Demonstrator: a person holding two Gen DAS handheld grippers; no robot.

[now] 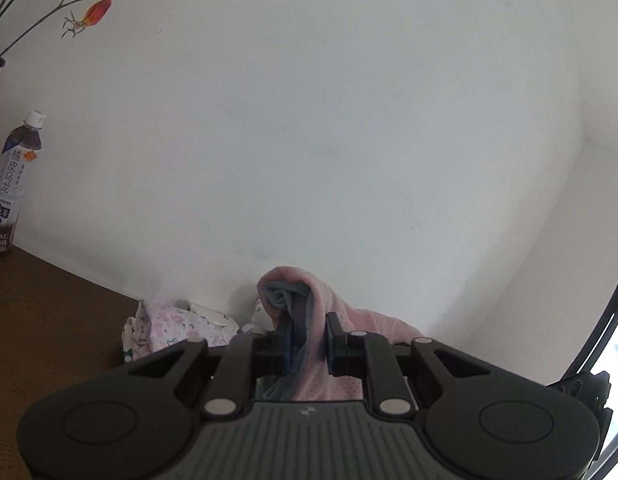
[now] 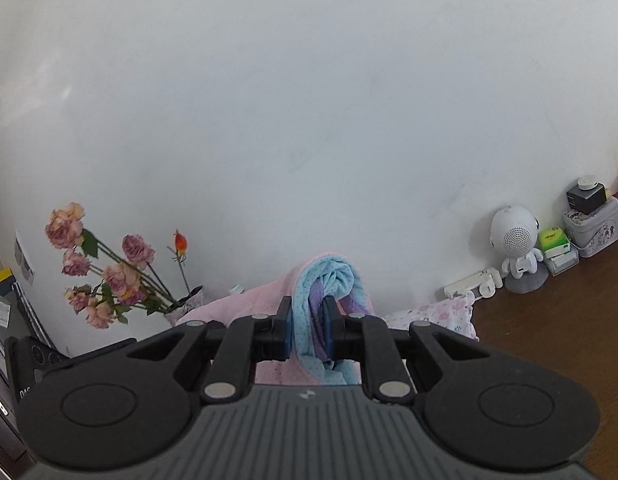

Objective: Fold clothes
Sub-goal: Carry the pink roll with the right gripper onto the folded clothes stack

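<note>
Up close in the left wrist view, the pink garment (image 1: 309, 320) bunches up between the fingers of the left gripper (image 1: 308, 344), which are pressed nearly together and pinch a fold showing pink outside and grey-blue and purple inside. Behind it a floral cloth (image 1: 177, 326) lies on the brown table (image 1: 49, 312) against the white wall (image 1: 309, 120). A tea bottle (image 1: 15, 184) stands upright at far left.

Next, the right wrist view: the right gripper (image 2: 307, 328) clamps a blue and purple roll of the same garment, its jaws narrowed onto the cloth. A vase (image 2: 189, 300) at left holds faded roses (image 2: 105, 268). At right stand a white robot figure (image 2: 517, 244) and a tin (image 2: 593, 228) with a dark box on top.
</note>
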